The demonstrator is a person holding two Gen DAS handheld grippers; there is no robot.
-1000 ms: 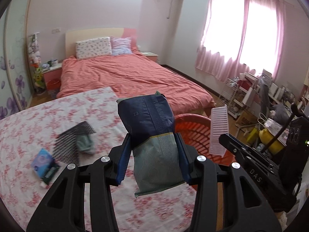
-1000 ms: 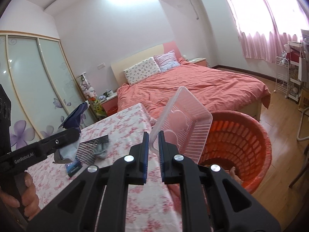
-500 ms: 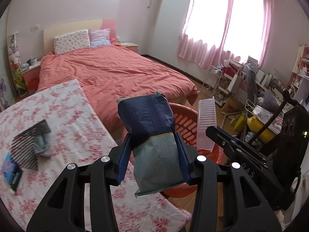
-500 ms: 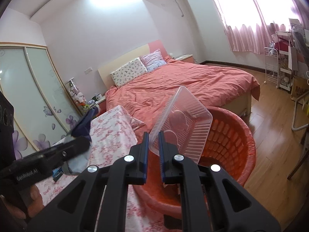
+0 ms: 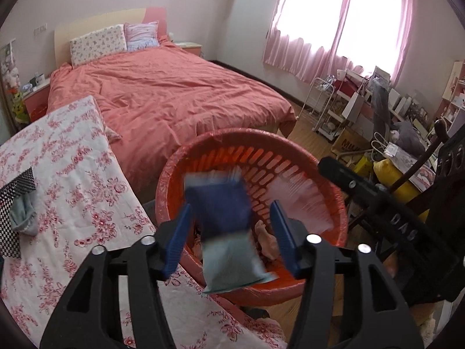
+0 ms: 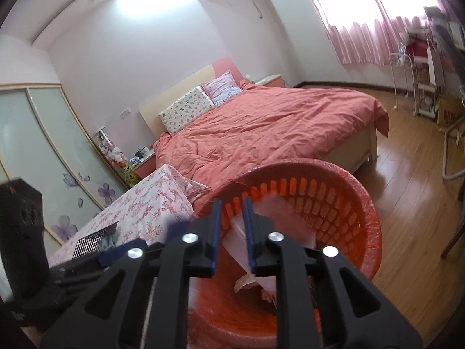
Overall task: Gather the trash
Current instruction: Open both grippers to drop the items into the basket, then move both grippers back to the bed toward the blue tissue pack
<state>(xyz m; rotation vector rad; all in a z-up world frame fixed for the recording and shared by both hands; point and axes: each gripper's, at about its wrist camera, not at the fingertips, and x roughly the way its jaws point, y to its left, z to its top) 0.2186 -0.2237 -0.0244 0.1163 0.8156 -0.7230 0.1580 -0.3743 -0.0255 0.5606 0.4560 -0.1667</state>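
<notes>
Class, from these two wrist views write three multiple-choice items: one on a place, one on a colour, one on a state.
1. Where is the blue pouch?
A. on the bed
B. over the red basket
C. on the floor

2. What colour is the bedcover?
A. coral pink
B. green
C. white

3. How does the left gripper stand?
A. clamped on the pouch
B. jaws apart, opening
C. out of view

Answers:
1 B, the blurred pouch shows against the basket's inside.
2 A, it looks coral in both views.
3 B, gaps show on both sides of the pouch.
</notes>
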